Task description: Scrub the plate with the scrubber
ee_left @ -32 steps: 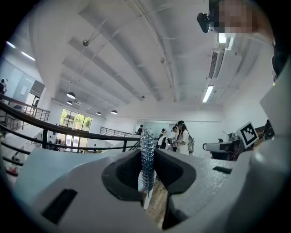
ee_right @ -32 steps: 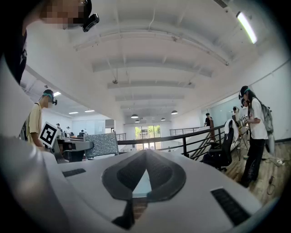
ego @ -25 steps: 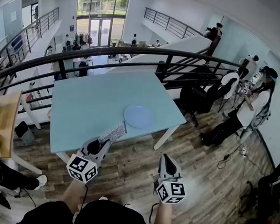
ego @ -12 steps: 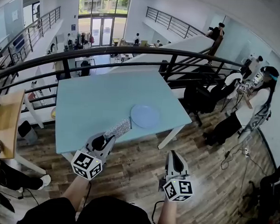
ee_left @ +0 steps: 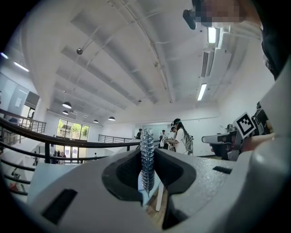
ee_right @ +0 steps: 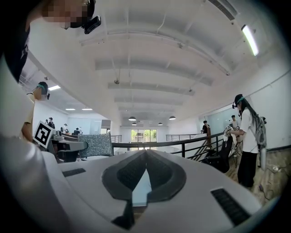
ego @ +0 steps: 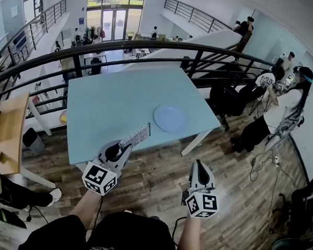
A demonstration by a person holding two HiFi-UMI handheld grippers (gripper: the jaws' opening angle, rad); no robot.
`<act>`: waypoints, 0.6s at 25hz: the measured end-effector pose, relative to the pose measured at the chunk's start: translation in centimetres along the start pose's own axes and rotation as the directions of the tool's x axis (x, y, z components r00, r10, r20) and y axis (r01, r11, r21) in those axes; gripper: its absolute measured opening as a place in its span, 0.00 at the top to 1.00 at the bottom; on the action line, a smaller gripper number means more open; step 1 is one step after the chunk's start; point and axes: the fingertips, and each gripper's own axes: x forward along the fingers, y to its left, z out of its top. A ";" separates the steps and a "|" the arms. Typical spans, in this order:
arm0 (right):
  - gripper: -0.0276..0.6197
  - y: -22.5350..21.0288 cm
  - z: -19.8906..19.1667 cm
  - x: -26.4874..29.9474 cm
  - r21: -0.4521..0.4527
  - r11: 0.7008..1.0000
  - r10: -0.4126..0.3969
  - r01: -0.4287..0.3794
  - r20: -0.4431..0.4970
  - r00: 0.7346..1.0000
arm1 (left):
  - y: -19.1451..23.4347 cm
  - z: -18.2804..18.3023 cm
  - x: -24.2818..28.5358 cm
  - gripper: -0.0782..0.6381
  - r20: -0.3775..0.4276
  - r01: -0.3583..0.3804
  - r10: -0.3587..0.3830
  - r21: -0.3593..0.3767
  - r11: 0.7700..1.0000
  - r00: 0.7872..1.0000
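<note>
Far left, head view: a wooden desk (ego: pixel 7 135), well apart from the work area.

Left gripper (ego: pixel 123 146): held low over the near edge of the surface (ego: pixel 110 106), which is pale blue, and tilted up toward the far right. Its marker cube (ego: pixel 100 178) is the part closest to the person. Jaws clamped on the scrubber (ego: pixel 135 135), a flat silvery mesh pad. In the left gripper view the pad stands edge-on, pinched between the two dark pads and rising past the jaw tips. In the head view its free end reaches out over the surface.

Plate (ego: pixel 170 119): round, pale blue, lying flat on the surface toward the right near corner. It is near the scrubber's free end but apart from it, with bare surface between them. Nothing rests on the plate.

Right gripper (ego: pixel 197 166): over the wooden floor (ego: pixel 158 184), off the surface's near edge, below and right of the plate. Marker cube (ego: pixel 202 204) toward the person. In the right gripper view the jaws meet at their tips with nothing between them; only a sliver of pale surface shows through the gap lower down.

Behind the surface: a dark curved railing (ego: pixel 124 46).

Far right: people (ego: pixel 291 105) standing on the floor, well clear of the surface.
</note>
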 end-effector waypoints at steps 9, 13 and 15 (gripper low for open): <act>0.95 2.0 -1.8 0.1 0.004 1.000 -0.011 0.011 -0.055 0.998 | 1.9 -2.2 -1.9 0.77 -0.020 0.004 -0.005 -0.058 0.998 1.000; 0.95 1.9 -2.8 1.2 0.017 1.000 -0.003 0.004 -0.067 0.998 | 2.2 -3.1 -1.1 0.77 -0.022 0.012 -0.013 -0.071 0.997 1.000; 0.95 1.7 -3.3 1.9 0.022 1.000 0.002 -0.001 -0.077 0.997 | 2.4 -3.4 -0.5 0.77 -0.029 0.011 -0.014 -0.071 0.997 0.999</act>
